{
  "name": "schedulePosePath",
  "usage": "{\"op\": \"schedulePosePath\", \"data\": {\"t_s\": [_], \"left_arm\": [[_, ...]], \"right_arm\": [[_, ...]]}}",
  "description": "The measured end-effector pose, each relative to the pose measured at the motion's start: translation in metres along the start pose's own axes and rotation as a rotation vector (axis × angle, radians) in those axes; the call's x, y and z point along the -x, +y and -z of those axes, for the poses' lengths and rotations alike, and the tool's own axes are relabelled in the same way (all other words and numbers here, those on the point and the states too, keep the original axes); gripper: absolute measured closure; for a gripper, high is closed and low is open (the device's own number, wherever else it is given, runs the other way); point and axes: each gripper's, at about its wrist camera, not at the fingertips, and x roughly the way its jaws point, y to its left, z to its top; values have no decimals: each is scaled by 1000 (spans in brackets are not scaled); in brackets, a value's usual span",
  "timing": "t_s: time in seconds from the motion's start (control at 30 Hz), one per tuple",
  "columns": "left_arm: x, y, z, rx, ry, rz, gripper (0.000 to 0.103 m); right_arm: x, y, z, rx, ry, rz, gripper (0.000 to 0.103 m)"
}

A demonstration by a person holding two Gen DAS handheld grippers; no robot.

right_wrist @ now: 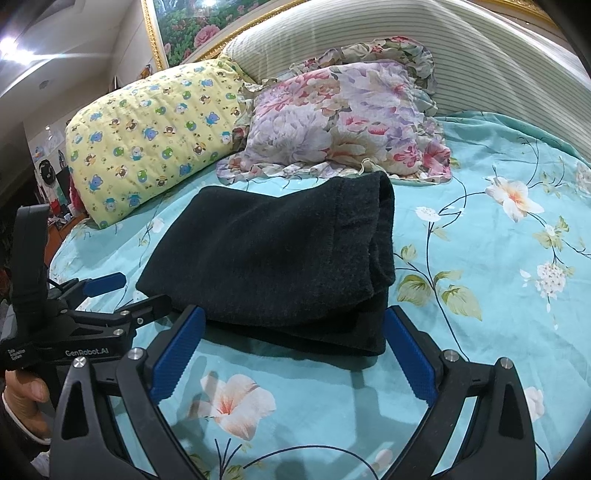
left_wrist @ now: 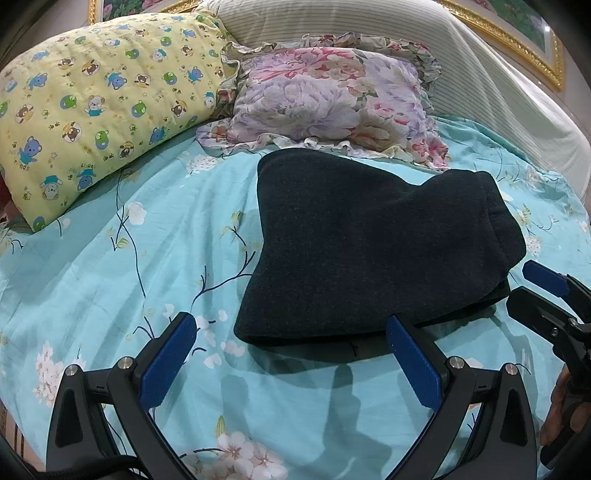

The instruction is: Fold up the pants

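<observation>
Dark charcoal pants [left_wrist: 351, 251] lie folded into a thick stack on the turquoise floral bedsheet [left_wrist: 110, 277]; they also show in the right wrist view [right_wrist: 273, 251]. My left gripper [left_wrist: 291, 350] is open and empty, just in front of the stack's near edge, its blue pads wide apart. My right gripper [right_wrist: 295, 343] is open and empty at the stack's near edge, with the right pad beside the folded corner. The right gripper appears at the right edge of the left view [left_wrist: 546, 295], and the left gripper at the left of the right view [right_wrist: 122, 291].
A yellow bear-print pillow [left_wrist: 99, 110] lies at the back left and a floral ruffled pillow [left_wrist: 332, 96] sits just behind the pants. A striped headboard cushion [left_wrist: 443, 48] and gold-framed pictures [right_wrist: 177, 33] stand behind. The sheet spreads to the right [right_wrist: 498, 240].
</observation>
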Motion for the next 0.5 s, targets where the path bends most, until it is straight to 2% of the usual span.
{"op": "schedulePosePath", "data": {"t_s": [0.5], "left_arm": [[-1, 6, -6, 43, 11, 20, 0]], "right_arm": [[1, 1, -3, 6, -6, -3, 6]]}}
